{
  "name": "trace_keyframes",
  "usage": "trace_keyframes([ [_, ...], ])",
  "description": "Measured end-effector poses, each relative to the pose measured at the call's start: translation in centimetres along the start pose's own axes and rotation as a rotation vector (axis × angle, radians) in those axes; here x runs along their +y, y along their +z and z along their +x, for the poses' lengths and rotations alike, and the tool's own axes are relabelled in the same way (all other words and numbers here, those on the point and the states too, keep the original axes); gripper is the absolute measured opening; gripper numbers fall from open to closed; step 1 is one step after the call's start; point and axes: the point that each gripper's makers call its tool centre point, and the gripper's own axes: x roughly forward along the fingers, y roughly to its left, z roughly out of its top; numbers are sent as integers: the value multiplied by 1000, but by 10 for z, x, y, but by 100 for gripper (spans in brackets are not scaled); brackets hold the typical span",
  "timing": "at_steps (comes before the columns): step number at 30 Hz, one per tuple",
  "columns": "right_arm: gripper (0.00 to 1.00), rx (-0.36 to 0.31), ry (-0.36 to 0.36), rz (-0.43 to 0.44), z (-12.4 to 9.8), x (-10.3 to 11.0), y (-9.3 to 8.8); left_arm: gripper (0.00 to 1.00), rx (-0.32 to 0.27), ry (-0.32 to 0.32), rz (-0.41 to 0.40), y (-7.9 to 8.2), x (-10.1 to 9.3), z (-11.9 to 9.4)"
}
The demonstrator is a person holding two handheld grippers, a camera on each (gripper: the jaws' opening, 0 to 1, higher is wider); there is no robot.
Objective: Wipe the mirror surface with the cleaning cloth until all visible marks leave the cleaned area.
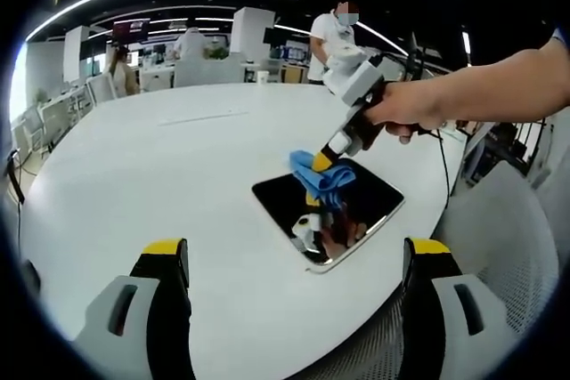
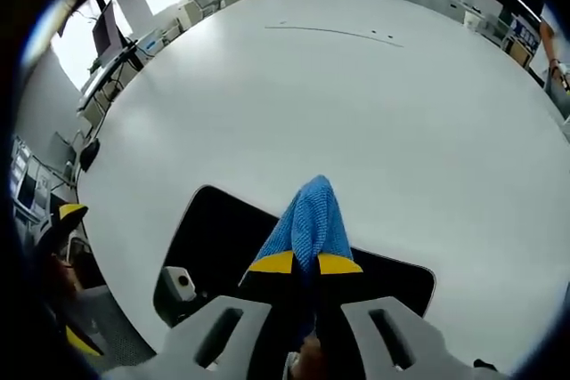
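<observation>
We are seeing right tongs (image 1: 322, 161) clamping blue cleaning cloth (image 1: 321, 177), pressing it on mirror (image 1: 374, 206) at its 11 o'clock corner. Mirror is lying flat on white counter (image 1: 178, 175), near edge. In right gripper view, cloth (image 2: 312, 220) is sticking out at 12 o'clock from closed tongs (image 2: 305, 263), over dark mirror (image 2: 218, 238). Left tongs (image 1: 298, 260) are standing wide apart, holding nothing, hovering above counter. Hand (image 1: 410, 109) is gripping right tool.

The right gripper (image 1: 322, 166) is held in a person's hand (image 1: 411, 109), angled downward, its jaws clamped together. The left gripper (image 1: 298, 260) is held level, its yellow-tipped jaws spread wide apart.
</observation>
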Motion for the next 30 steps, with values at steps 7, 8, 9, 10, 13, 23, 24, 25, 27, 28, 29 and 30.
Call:
trace_keyframes([
  [7, 2, 6, -6, 8, -3, -13, -4, 99, 4, -3, 5, -1, 0, 1],
  [8, 2, 5, -7, 12, -4, -15, -6, 99, 6, -3, 6, -1, 0, 1],
  [9, 2, 4, -7, 16, -5, -16, -6, 99, 6, -3, 5, -1, 0, 1],
  [10, 2, 4, -8, 21, -5, -17, -6, 99, 6, -2, 5, -1, 0, 1],
  [13, 2, 4, -11, 23, -5, -20, -7, 99, 8, -2, 6, -1, 0, 1],
  [23, 2, -1, -20, 34, -8, -27, -11, 99, 9, -2, 8, -1, 0, 1],
  [24, 2, -2, -19, 35, -7, -27, -11, 99, 10, -3, 9, -1, 0, 1],
  [25, 2, -4, -18, 38, -7, -27, -11, 99, 13, -3, 10, -2, 0, 2],
  [27, 2, -7, -20, 38, -8, -26, -11, 99, 14, -3, 14, -2, 0, 2],
  [28, 2, -8, -23, 37, -7, -27, -11, 99, 13, -3, 13, -2, 0, 2],
  [29, 2, -9, -25, 35, -7, -27, -11, 99, 13, -2, 12, -2, 0, 2],
  [30, 2, -10, -25, 35, -8, -26, -11, 99, 13, -2, 12, -2, 0, 1],
])
